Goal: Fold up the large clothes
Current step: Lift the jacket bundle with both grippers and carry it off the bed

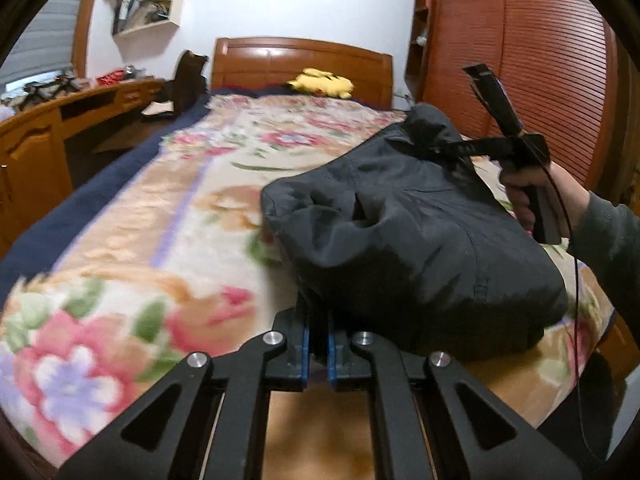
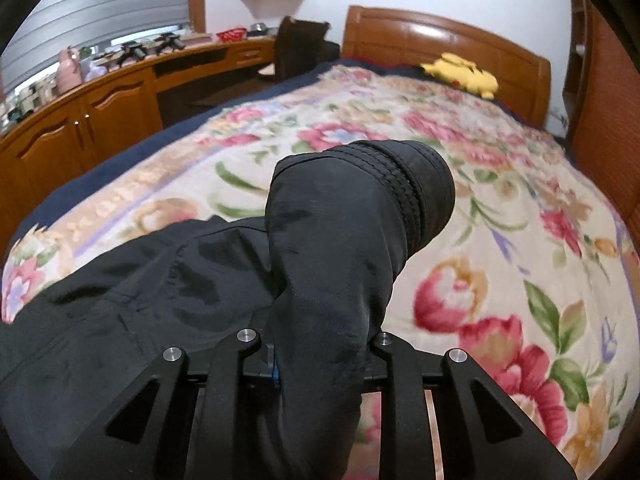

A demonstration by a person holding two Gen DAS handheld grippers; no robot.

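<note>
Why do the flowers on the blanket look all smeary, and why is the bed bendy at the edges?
Left wrist view: the floral blanket is smeared by motion blur, while the black jacket looks sharper. Right wrist view: the flowers blur too, but the jacket's stitched cuff stays crisp. Both views: the fisheye lens curves the headboard and leaves dark corners; light glares on its shiny wood.

A garment (image 1: 416, 240) lies bunched on the blanket (image 1: 160, 240) at the near right of the bed. The left gripper (image 1: 316, 344) is at its near edge, the right gripper (image 1: 440, 148) at its far right end, with a cuffed end (image 2: 400, 184) sticking up beyond it. A plush toy (image 1: 322, 82) rests far off before the headboard (image 1: 300, 64). A desk (image 2: 120, 92) runs along the left, a wardrobe (image 1: 540, 60) stands right.
</note>
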